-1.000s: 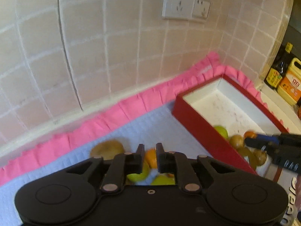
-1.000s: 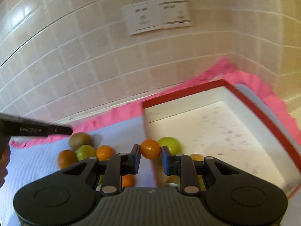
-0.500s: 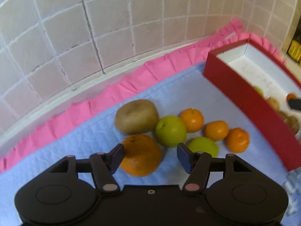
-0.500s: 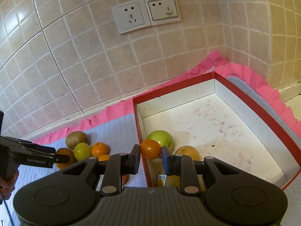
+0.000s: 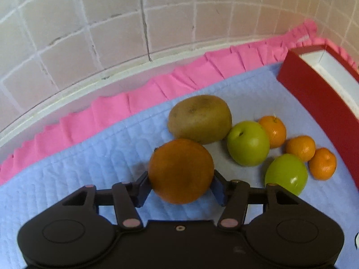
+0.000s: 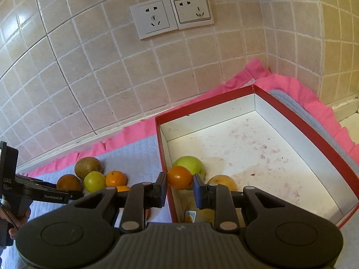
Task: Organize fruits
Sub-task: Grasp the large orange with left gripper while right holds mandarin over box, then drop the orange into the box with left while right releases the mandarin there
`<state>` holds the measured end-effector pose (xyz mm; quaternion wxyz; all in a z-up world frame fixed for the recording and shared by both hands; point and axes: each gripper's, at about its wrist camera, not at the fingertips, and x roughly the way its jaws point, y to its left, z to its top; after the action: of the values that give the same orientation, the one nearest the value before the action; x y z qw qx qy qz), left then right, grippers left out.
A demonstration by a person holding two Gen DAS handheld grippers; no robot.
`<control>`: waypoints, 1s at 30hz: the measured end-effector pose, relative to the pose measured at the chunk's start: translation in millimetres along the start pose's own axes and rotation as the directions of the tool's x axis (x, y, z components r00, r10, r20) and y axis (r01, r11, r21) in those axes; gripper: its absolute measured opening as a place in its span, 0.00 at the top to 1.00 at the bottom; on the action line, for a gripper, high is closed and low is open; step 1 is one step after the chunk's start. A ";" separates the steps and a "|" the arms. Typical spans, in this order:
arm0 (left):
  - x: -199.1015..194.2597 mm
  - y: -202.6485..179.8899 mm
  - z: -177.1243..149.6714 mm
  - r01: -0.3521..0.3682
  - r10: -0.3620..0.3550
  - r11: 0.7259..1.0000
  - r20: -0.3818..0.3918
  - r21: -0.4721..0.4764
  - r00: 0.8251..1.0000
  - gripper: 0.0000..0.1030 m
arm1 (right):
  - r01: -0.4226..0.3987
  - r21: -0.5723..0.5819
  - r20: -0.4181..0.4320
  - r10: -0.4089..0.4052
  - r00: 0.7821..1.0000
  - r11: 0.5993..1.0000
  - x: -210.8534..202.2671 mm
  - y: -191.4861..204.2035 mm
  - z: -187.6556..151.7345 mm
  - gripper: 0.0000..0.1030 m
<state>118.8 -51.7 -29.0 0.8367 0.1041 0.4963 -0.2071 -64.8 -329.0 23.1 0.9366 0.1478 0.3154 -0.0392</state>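
In the left wrist view my left gripper (image 5: 180,187) is shut on a large orange (image 5: 181,170) that rests on the blue mat (image 5: 67,179). Beside it lie a kiwi (image 5: 200,118), two green apples (image 5: 248,143) and three small tangerines (image 5: 300,148). In the right wrist view my right gripper (image 6: 179,187) is shut on a small tangerine (image 6: 179,177), held over the left wall of the red box (image 6: 314,132). Inside the box lie a green apple (image 6: 190,164) and a yellow-orange fruit (image 6: 222,182). The left gripper also shows in the right wrist view (image 6: 71,194), next to the fruit pile.
A tiled wall with two sockets (image 6: 171,16) stands close behind. The mat has a pink ruffled border (image 5: 134,103). The red box's wall (image 5: 318,94) rises at the right of the fruit pile. A labelled fruit (image 6: 190,215) lies in the box's near corner.
My left gripper opened, came down onto the pile and closed on the large orange. My right gripper has carried its tangerine up and over the box's left wall.
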 end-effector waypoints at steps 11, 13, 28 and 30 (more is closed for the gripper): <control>-52.6 -12.3 17.6 0.094 -0.081 0.994 0.201 -0.056 0.976 0.38 | 0.029 0.072 0.085 -0.035 0.996 0.997 -16.9 -26.8 17.1 0.75; -66.8 -27.9 27.1 0.127 -0.120 0.992 0.228 -0.020 0.966 0.38 | 0.048 0.095 0.104 -0.058 0.993 0.994 -23.2 -37.4 21.3 0.75; -87.4 -200.8 32.9 0.347 -0.386 0.903 0.124 0.252 0.914 0.38 | 0.162 0.263 0.066 -0.185 0.981 0.951 -43.7 -103.8 11.9 0.75; -82.2 -218.2 28.1 0.370 -0.405 0.889 0.089 0.270 0.910 0.38 | 0.171 0.276 0.049 -0.192 0.980 0.946 -44.3 -107.4 9.4 0.75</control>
<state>8.1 -237.2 63.4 0.7922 0.0909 0.4162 -0.4370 -112.7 -435.1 29.8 0.9112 0.2428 0.2840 -0.1735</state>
